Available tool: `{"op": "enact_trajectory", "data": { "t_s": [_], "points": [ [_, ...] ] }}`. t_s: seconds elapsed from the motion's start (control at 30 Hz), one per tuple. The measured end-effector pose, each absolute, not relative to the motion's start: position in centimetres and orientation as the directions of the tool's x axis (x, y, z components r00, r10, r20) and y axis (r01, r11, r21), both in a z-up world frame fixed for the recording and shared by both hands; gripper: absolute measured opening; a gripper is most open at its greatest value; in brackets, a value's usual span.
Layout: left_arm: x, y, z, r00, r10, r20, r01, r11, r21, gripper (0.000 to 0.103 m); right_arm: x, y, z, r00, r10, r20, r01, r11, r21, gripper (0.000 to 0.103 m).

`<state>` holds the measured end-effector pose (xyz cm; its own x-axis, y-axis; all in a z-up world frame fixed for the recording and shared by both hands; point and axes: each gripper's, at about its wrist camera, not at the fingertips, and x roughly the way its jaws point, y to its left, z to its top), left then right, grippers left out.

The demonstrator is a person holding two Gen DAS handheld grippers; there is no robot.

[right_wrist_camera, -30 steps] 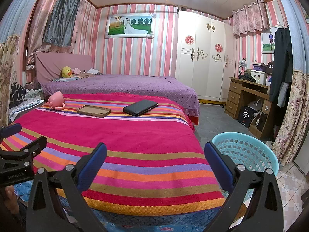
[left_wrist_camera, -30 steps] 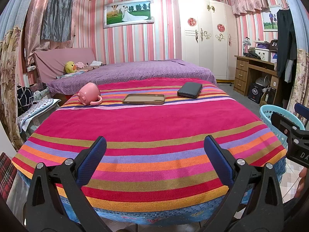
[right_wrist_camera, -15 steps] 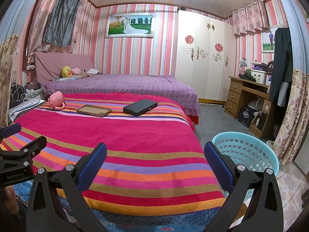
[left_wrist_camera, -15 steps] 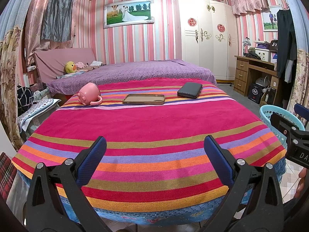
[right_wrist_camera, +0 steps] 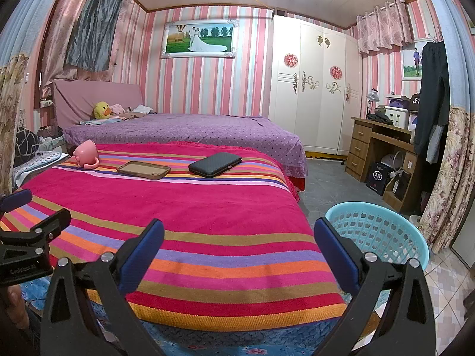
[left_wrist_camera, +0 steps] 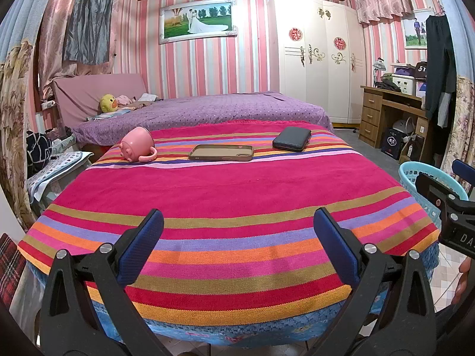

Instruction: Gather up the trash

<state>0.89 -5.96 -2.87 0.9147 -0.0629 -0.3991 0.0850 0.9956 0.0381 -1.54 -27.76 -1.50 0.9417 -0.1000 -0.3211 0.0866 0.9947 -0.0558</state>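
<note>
Striped cloth [left_wrist_camera: 231, 190] bears phone case [left_wrist_camera: 220, 152] lengthwise left-right, pink mug [left_wrist_camera: 137, 144] toppled.

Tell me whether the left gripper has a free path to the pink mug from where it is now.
Probably yes. The left gripper is open and empty at the near edge of the striped cloth, and only bare cloth lies between it and the tipped pink mug at the far left. It is a long reach, though.

Home bedroom, purple bed [left_wrist_camera: 207, 109], white wardrobe [left_wrist_camera: 314, 62], wedding photo [left_wrist_camera: 197, 20]
</note>
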Motion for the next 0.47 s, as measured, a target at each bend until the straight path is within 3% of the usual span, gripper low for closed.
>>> {"op": "enact_trajectory", "data": {
  "t_s": [0.47],
  "points": [
    [0.94, -5.9, -2.51, 0.91, -0.069, -0.41, 0.086, 0.996, 0.022, 0.098, -1.65, -28.04, -1.48, 0.941, -0.102, -0.322, 0.088, 0.995, -0.056, 0.098]
  ]
}}
